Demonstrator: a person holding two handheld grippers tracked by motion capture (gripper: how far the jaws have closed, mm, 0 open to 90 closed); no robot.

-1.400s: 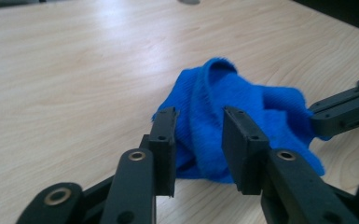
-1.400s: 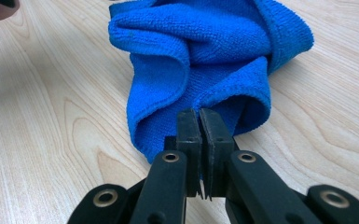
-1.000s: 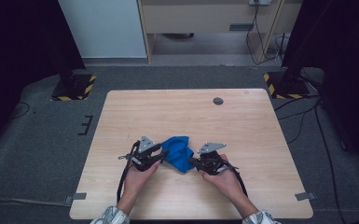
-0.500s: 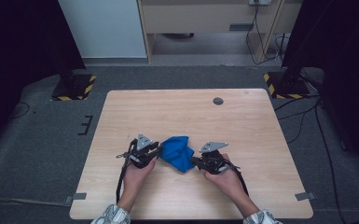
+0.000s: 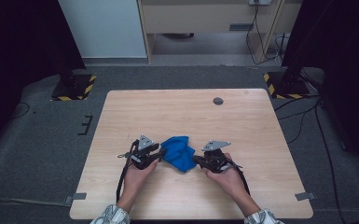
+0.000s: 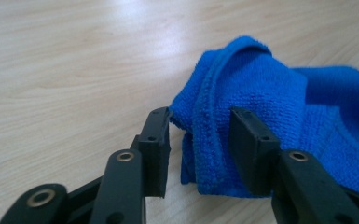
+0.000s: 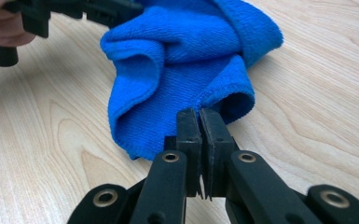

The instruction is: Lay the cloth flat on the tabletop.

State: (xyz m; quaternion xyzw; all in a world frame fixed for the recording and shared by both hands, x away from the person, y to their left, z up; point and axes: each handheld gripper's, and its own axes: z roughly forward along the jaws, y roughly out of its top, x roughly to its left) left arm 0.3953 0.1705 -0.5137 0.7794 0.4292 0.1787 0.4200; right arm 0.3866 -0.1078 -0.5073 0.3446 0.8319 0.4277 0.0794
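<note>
A crumpled blue cloth [image 5: 179,151] lies on the wooden table [image 5: 191,112], near its front, between my two grippers. My left gripper [image 5: 160,151] is at the cloth's left side. In the left gripper view its jaws [image 6: 200,123] straddle a thick fold of the cloth [image 6: 261,88]; they have just been opening and no longer squeeze the fold. My right gripper [image 5: 196,161] is at the cloth's right side. Its jaws [image 7: 198,114] are shut on a hem of the cloth [image 7: 186,51], and the left gripper [image 7: 98,9] is beyond it.
A dark round grommet [image 5: 218,101] is set in the table near its far edge. Bare wood stretches behind and to both sides of the cloth. Black stands with striped feet [image 5: 72,88] sit on the floor past the far corners.
Both hands and the cloth keep their places in the high view; no shift is plain at that distance.
</note>
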